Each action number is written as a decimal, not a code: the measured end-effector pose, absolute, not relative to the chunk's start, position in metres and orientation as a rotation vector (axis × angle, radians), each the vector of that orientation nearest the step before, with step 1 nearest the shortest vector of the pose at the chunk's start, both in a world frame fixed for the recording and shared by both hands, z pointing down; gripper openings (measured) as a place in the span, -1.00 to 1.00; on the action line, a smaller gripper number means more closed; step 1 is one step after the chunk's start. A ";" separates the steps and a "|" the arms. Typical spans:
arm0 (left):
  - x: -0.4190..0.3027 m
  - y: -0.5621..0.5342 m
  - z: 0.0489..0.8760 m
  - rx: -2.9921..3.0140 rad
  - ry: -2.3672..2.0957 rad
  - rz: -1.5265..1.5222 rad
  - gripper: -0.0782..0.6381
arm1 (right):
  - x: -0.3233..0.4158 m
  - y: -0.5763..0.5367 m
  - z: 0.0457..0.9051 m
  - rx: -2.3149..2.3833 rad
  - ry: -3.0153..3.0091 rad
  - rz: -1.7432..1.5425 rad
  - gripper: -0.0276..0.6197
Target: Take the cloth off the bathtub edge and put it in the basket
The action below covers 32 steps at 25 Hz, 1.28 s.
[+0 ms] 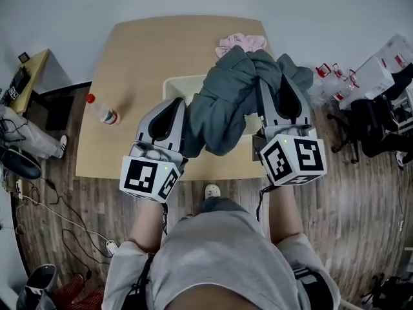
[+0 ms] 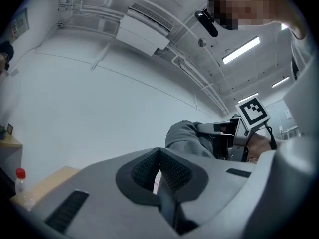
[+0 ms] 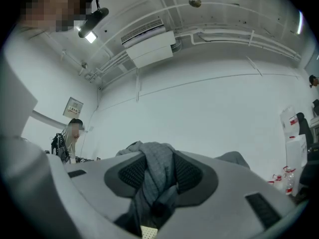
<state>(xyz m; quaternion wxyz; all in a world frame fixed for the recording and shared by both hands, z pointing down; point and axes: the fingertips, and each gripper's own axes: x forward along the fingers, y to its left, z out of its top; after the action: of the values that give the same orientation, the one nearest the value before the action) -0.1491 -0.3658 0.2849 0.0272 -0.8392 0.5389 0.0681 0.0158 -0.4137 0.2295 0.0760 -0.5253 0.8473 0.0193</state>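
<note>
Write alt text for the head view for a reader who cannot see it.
A grey cloth hangs from the shut right claw above a wooden table. The left claw is beside the cloth; a bottle sits on the table.

This looks like a lab or office workroom. Bare white walls (image 3: 209, 108) carry an air conditioner (image 3: 148, 48) and exposed pipes (image 3: 234, 34) under strip lights (image 2: 240, 50), and cables (image 1: 64, 219) trail across the wood-pattern floor (image 1: 361, 205).

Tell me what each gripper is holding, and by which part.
The right gripper clamps a bunched fold of the gray cloth. The left gripper has its jaws together at the cloth's edge; whether they pinch it cannot be told.
</note>
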 end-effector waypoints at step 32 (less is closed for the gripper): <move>-0.202 -0.424 0.327 -2.508 1.939 0.088 -0.74 | -0.057 -0.523 0.387 -1.563 2.810 -0.244 -0.42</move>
<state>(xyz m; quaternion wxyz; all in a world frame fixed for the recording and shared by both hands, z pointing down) -0.2016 -0.4244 0.3269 -0.0150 -0.7907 0.6113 0.0279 -0.0571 -0.5226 0.3872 -0.0416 -0.4843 0.8707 -0.0757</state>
